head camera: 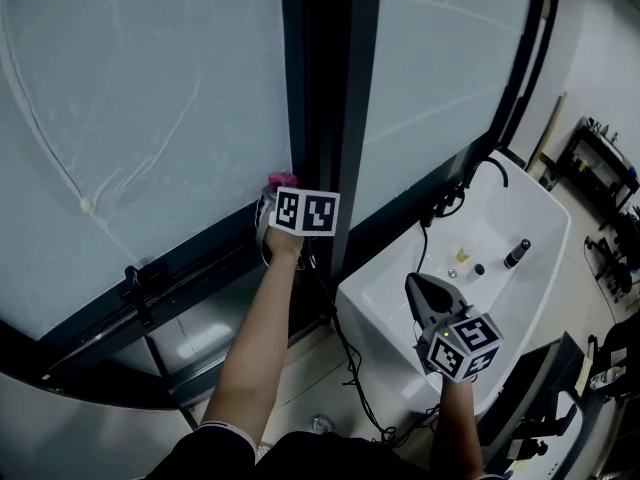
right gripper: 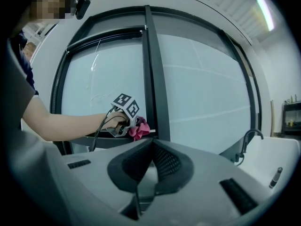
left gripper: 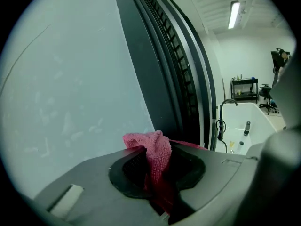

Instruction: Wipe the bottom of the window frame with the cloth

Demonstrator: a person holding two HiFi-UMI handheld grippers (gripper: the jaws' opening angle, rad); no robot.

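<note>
**Head view.** Left tongs (head camera: 283, 200) are up at the window and pinch the pink cloth (head camera: 281, 179). The cloth sits just left of the dark upright post (head camera: 330, 88), at the foot of the pane (head camera: 150, 88), touching or nearly touching the bottom rail (head camera: 200, 258). Right tongs (head camera: 425, 293) hang well right of the post, over the white sink (head camera: 545, 218), taking no part. A latch (head camera: 135, 278) stands on the rail far left of the post. A black cable (head camera: 350, 353) trails down below the post.

**Left gripper view.** The tongs (left gripper: 157, 168) are clamped on the cloth (left gripper: 153, 149), which bunches up out of them. The post (left gripper: 155, 79) is close on the right and the glass (left gripper: 70, 79) on the left. The rail itself is hidden under the gripper body.

**Right gripper view.** These tongs (right gripper: 151, 166) are pressed together at the tips with nothing between them. Beyond them, the cloth (right gripper: 140, 130) rests against the left side of the post (right gripper: 157, 79), on the rail (right gripper: 89, 141).

**Progress (judgement).** The cloth is at the post end of the rail, so wiping is under way or about to start. No view shows a clean or dirty difference, so I cannot tell how much is done.

**Room.** The post blocks travel to the right. Leftward the rail is open as far as the latch, which the cloth will have to work around. The sink side is taken up by the right tongs.
</note>
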